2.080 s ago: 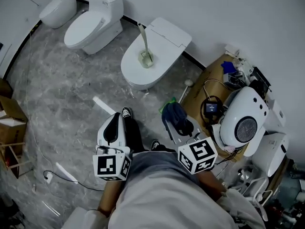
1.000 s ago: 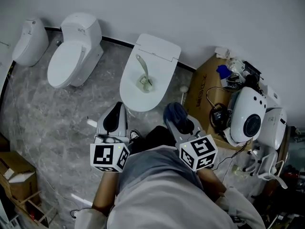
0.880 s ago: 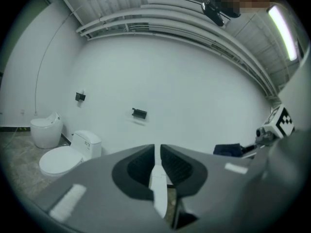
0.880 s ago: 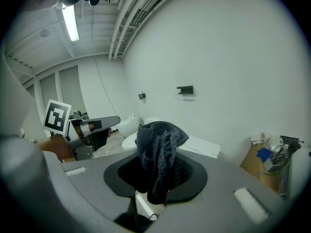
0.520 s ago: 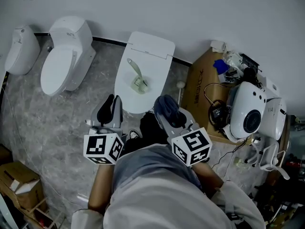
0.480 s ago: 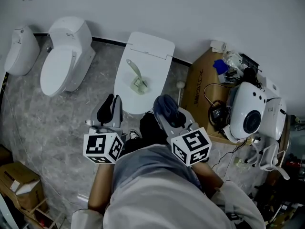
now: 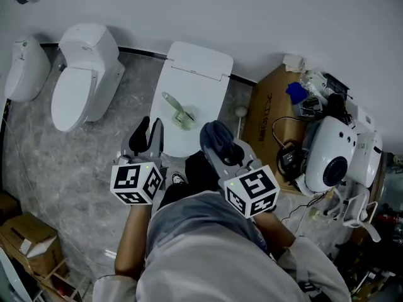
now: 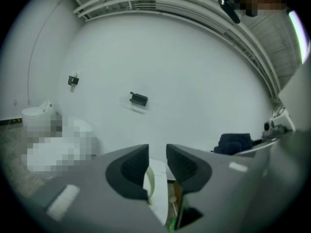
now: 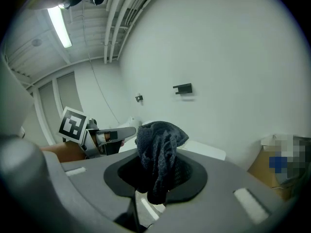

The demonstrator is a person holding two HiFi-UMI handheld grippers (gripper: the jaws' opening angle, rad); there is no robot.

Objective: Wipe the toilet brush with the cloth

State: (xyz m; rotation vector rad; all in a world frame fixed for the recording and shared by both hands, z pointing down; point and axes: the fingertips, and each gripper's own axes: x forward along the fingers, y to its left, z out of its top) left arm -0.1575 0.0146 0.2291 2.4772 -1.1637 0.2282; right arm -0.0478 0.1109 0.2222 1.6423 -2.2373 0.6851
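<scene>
The toilet brush (image 7: 177, 108), pale, with a slim handle and a greenish-white bristled head, lies slantwise on the closed lid of the nearest toilet (image 7: 196, 68). The right claw (image 9: 158, 171) pinches a crumpled dark blue knitted cloth (image 9: 159, 147). The left claw (image 8: 157, 154) is slightly spread and empty. Both hover near the toilet's front edge.

Three white toilets along the upper left: far-left toilet (image 7: 22, 68), middle toilet (image 7: 82, 74), lidded toilet (image 7: 189, 90). One toilet brush (image 7: 178, 112). One dark cloth (image 7: 216, 134). Two grippers — left gripper (image 7: 148, 134), right gripper (image 7: 221, 146) — one marker cube apiece. Two cardboard boxes: right box (image 7: 263, 123), lower-left box (image 7: 12, 231). Two dark wall fittings, upper left of the left gripper view: small fitting (image 8: 73, 80), larger fitting (image 8: 138, 99).
</scene>
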